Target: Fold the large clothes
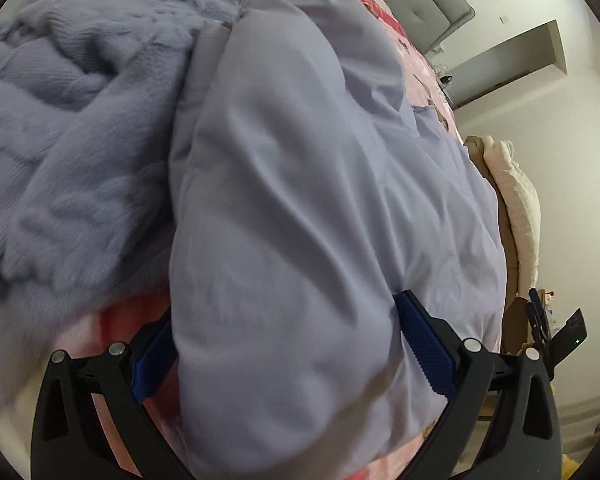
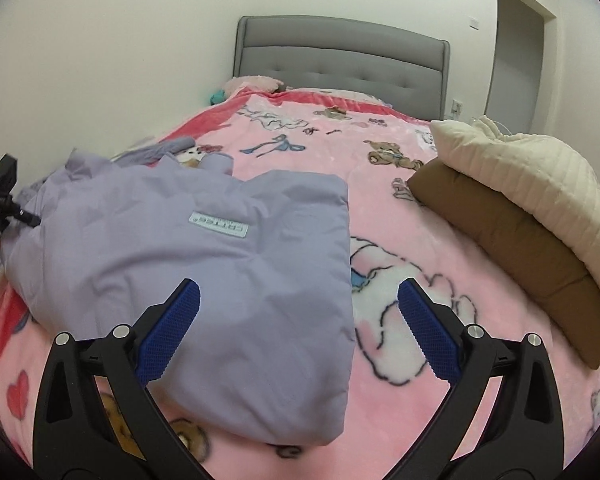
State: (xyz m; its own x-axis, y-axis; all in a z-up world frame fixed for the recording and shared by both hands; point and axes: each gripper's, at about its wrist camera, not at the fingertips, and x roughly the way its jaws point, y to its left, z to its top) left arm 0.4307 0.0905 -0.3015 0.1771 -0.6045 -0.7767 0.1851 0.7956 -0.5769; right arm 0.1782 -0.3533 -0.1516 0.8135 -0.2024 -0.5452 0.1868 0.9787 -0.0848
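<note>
My left gripper (image 1: 288, 344) has its fingers wide apart w/ a puffy fold of the purple jacket (image 2: 204, 264) between them, pads not pressing it. My right gripper (image 2: 298, 332) is also wide apart, holding nothing. The jacket lies folded on the pink blanket (image 2: 400, 400), at 10 o'clock from the right gripper. A fuzzy purple sweater (image 1: 72, 152) sits at 10 o'clock in the left view.

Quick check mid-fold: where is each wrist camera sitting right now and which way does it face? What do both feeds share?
Left wrist: sits on the left gripper, close over the lavender jacket, angled down; open jaws straddle a fold; fuzzy purple sweater beside it.
Right wrist: sits on the right gripper, open, facing along the pink blanket towards the grey headboard.
Shared: the jacket, blanket, headboard and the cream-on-brown folded stack.
</note>
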